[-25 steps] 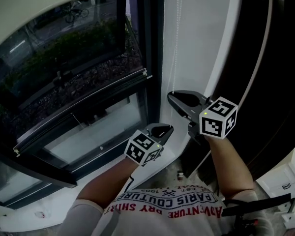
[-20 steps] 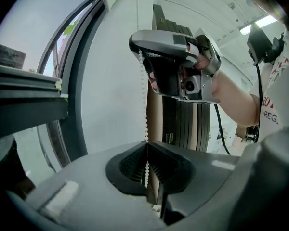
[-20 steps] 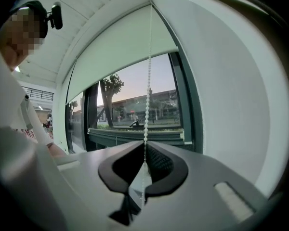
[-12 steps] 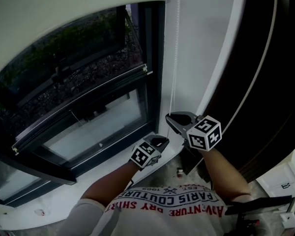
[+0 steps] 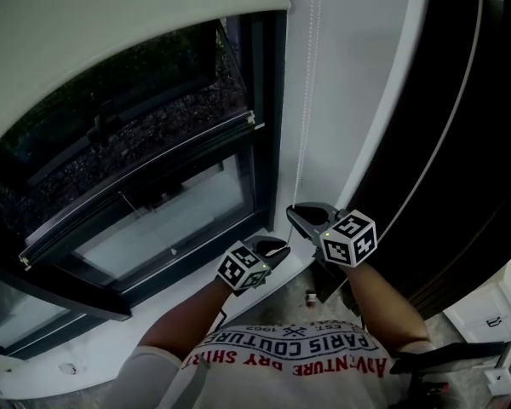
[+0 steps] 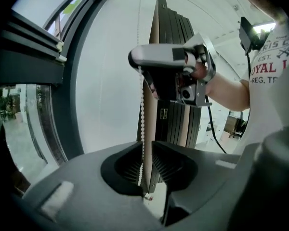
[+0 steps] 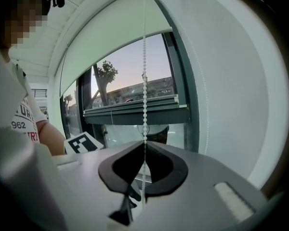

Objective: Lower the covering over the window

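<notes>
The blind [image 5: 111, 24] covers only the upper part of the window [image 5: 162, 186]. Its bottom edge crosses the glass high up, and the dark frame and lower panes below it are bare. Just right of the frame, a white bead chain [image 5: 303, 118] hangs down the pale wall [image 5: 358, 75] in 2 strands.

The right gripper [image 5: 296, 214] sits at the foot of the chain, beside the lower right corner of the window. Its own view shows the jaws pressed together on 1 strand, with the beads running straight up from the pinch towards the blind.

The left gripper [image 5: 277, 245] is a little lower and to the left, close to the right one but not touching it. Its jaws stand slightly apart (a narrow slot, wider than the beads). A strand runs through that slot along the left jaw's ribbed face, and the far jaw is clear of it, so it is not pinched. In the left gripper view the right gripper hangs above on the same strand, with a stack of dark panels [image 6: 176, 42] behind it.

Both grippers point towards the wall, tilted somewhat downward.
</notes>
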Available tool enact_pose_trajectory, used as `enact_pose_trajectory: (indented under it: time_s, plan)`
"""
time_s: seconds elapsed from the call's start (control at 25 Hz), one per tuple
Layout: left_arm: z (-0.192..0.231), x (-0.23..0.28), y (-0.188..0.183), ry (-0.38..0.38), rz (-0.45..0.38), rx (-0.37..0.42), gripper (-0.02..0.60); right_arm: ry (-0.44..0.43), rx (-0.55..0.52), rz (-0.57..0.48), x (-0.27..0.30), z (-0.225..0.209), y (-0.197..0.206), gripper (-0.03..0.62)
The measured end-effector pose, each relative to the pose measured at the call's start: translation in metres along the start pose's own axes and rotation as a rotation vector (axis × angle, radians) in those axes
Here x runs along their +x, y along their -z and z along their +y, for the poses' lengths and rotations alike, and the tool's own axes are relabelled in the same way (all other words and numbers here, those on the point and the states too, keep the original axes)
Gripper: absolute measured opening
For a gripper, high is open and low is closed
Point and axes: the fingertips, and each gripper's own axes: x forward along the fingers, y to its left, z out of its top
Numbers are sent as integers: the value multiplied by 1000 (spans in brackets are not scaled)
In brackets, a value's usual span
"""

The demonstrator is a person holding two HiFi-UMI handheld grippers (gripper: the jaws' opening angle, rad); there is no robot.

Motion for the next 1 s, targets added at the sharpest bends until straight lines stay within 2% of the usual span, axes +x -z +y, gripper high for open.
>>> enact_pose_trajectory:
  time_s: [0.12, 0.24, 0.48, 0.76, 1.0]
  plan:
    - [6, -17, -29, 7, -64, -14, 64, -2, 5, -11, 0, 0, 0, 14]
    - [13, -41, -70, 12, -164, -24, 67, -5, 9, -17, 1, 0, 1, 12]
    - [26, -82, -162, 26, -316, 36, 67, -31, 37, -19, 2, 3, 4, 9]
    - [12, -88, -250, 66, -383, 135, 89, -50, 24, -15, 7, 12, 4, 9]
    - [6, -99, -286, 75, -459, 104, 83, -54, 32, -19, 9, 16, 5, 9]
